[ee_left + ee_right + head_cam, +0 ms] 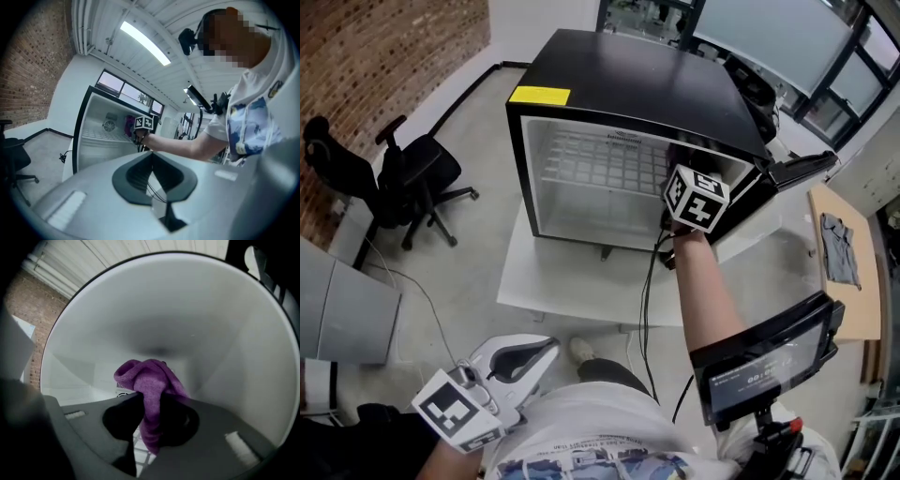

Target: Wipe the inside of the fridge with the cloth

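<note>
Purple cloth is pinched tight in the right gripper's fingers, up inside the fridge by its right wall. Left gripper sits by the body, fingers closed on nothing. Looks mid-wipe; next I'd press the cloth flat to the wall and sweep.

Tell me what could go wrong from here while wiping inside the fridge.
The right tongs pinch only a narrow fold of the purple cloth, so dragging it on the fridge wall might pull it free. Its loose tail hangs over the wire shelf and may snag. The cable trailing from that hand could catch the table edge.
</note>
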Tool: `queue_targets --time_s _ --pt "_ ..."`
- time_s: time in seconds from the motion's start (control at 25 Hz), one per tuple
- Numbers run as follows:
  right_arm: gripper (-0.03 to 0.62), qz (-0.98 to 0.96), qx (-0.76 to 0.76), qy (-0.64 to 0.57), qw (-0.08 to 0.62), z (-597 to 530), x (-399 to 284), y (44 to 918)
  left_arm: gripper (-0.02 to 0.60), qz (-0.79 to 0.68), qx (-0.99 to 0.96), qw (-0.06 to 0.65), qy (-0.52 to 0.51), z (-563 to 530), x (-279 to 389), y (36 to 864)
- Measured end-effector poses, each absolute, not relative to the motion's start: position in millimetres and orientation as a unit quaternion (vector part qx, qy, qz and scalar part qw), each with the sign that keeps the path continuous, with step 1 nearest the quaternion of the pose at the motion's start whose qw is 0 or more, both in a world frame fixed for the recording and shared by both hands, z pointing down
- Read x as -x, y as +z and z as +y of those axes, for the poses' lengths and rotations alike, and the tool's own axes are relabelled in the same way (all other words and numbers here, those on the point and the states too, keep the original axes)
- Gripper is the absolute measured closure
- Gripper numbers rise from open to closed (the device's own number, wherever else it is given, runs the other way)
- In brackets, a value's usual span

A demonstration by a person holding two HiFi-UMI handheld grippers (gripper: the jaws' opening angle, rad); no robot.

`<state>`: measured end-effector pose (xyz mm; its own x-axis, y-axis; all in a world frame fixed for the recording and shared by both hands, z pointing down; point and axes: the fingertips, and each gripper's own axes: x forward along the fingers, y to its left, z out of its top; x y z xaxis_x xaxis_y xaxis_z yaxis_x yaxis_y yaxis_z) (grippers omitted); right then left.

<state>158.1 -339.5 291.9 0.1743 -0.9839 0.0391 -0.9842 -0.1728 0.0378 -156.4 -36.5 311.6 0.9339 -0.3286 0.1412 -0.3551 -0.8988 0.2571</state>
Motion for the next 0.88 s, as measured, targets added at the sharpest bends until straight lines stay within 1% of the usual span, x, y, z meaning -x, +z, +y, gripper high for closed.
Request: queue_targets --time_s 0.28,0.52,0.72,0.88 --pt "0.514 -0.621 -0.778 -0.022 0.093 -345 -164 297 0.577 -0.181 -0.971 0.146 0.047 -32 159 316" --pt "0.514 -0.618 -0.775 0.008 0.13 -369 -164 317 0.577 -0.193 -0.971 0.136 0.04 -47 157 311" --pt "0.514 -0.64 -0.753 0.028 0.151 -384 -139 333 0.577 -0.204 -0.969 0.135 0.041 -56 155 312" --pt "0.514 -0.666 -0.729 0.041 0.15 -394 -109 340 0.577 -0.211 -0.967 0.134 0.044 -60 156 313"
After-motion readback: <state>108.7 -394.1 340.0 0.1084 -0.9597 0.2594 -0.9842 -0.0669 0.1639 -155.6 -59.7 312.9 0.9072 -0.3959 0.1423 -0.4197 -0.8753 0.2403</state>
